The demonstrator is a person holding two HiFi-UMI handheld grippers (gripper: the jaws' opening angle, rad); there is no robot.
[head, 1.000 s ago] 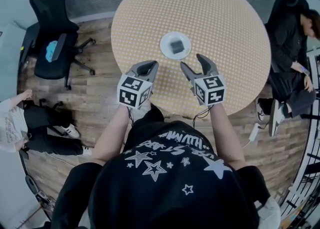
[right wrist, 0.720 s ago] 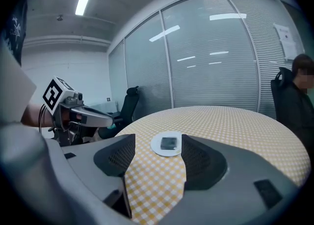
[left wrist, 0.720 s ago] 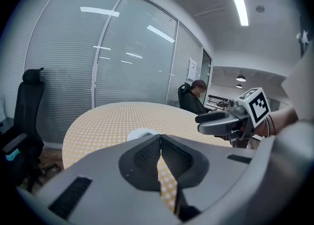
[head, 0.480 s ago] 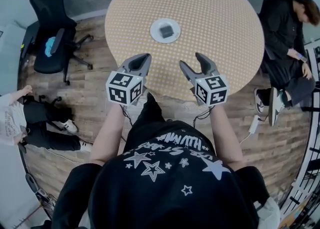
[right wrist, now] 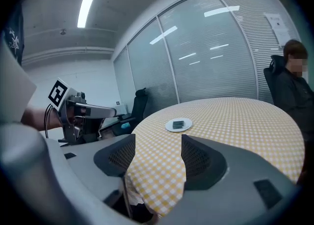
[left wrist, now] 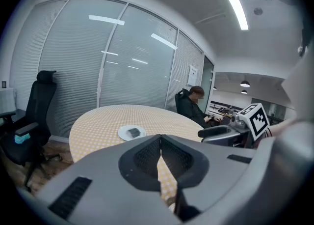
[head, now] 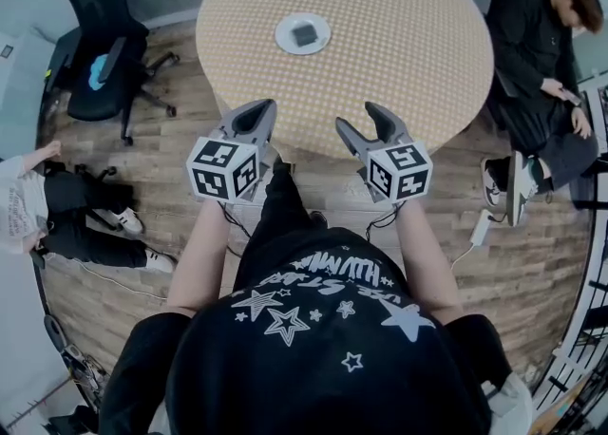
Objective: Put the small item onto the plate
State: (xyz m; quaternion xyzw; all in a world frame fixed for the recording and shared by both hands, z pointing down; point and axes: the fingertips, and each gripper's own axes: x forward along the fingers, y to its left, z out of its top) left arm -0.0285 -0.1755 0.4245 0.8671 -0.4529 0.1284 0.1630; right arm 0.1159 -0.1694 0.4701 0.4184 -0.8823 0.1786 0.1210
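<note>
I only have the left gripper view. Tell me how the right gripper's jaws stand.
Observer: In the right gripper view, the right gripper has its jaws apart with nothing between them.
Operator: Now place both grippers against the table for me.
Observer: In the head view, the left gripper and the right gripper are held side by side at the near edge of the round table with a yellow checked cloth, well short of the white round plate.
Operator: Report anyone I can't see.
Observer: In the head view, a second person in a light top is low on the wooden floor, off to the left.
</note>
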